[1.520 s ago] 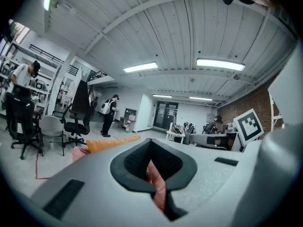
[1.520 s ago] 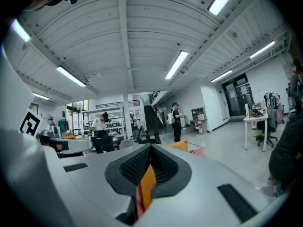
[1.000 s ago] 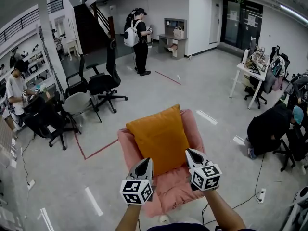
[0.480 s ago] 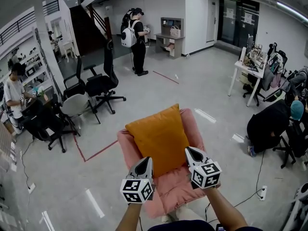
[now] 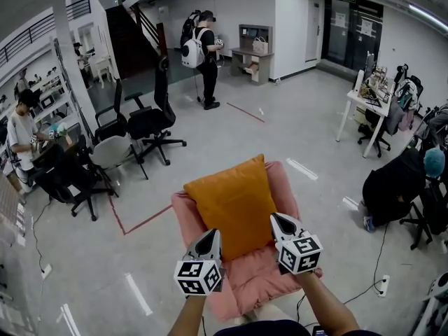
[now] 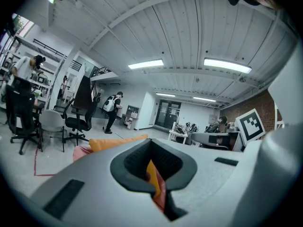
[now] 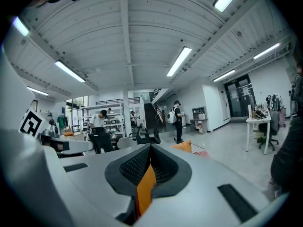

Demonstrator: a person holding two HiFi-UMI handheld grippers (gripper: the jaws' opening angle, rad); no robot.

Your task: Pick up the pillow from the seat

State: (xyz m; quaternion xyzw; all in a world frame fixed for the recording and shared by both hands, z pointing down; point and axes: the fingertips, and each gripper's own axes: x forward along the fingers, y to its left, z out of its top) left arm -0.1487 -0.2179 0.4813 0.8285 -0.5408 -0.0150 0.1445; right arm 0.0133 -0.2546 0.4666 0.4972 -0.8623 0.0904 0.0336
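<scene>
Little has shifted: left gripper point(image 5: 211, 234) and right gripper point(image 5: 275, 219) stay clamped on the pillow's point(image 5: 234, 201) near corners.
Lift seems about to begin; next, raise both evenly off the seat point(image 5: 260, 275).

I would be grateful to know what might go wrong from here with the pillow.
1. The left gripper and right gripper are each shut on just a thin fold at the near edge of the pillow, so the fabric might slip out as it lifts.
2. Pink shows beside the orange at the left jaws, so the seat cover may be caught too and drag along.
</scene>
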